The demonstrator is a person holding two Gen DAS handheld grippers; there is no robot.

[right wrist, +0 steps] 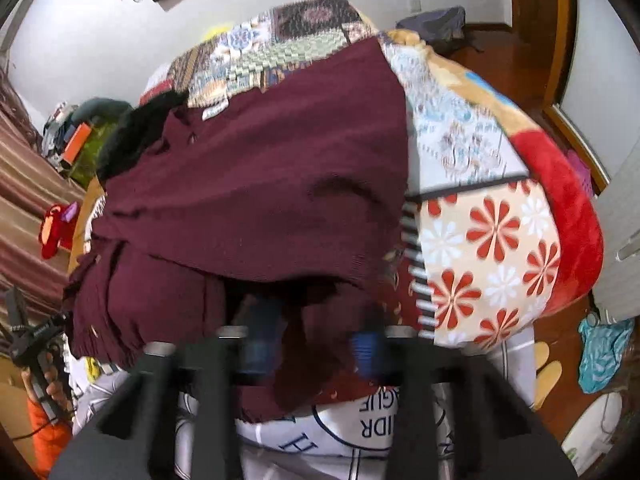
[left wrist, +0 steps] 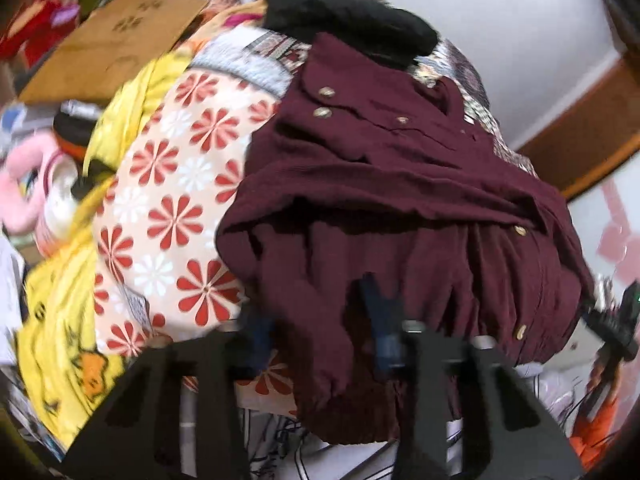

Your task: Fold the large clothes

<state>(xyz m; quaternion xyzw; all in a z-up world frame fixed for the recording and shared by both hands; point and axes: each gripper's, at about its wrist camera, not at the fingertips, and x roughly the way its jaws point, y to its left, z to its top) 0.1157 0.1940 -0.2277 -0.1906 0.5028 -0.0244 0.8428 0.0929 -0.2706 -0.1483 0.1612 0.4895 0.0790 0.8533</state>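
Bed with floral quilt [right wrist: 492, 248], cluttered — maroon cardigan [left wrist: 400, 184] heaped at near edge. Left gripper [left wrist: 320, 320] clamped on cardigan cuff; right gripper [right wrist: 316, 340] clamped on cardigan hem.

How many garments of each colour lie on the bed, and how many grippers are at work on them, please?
maroon garment: 1
black garment: 1
grippers: 2 (left gripper, right gripper)
Total: 4
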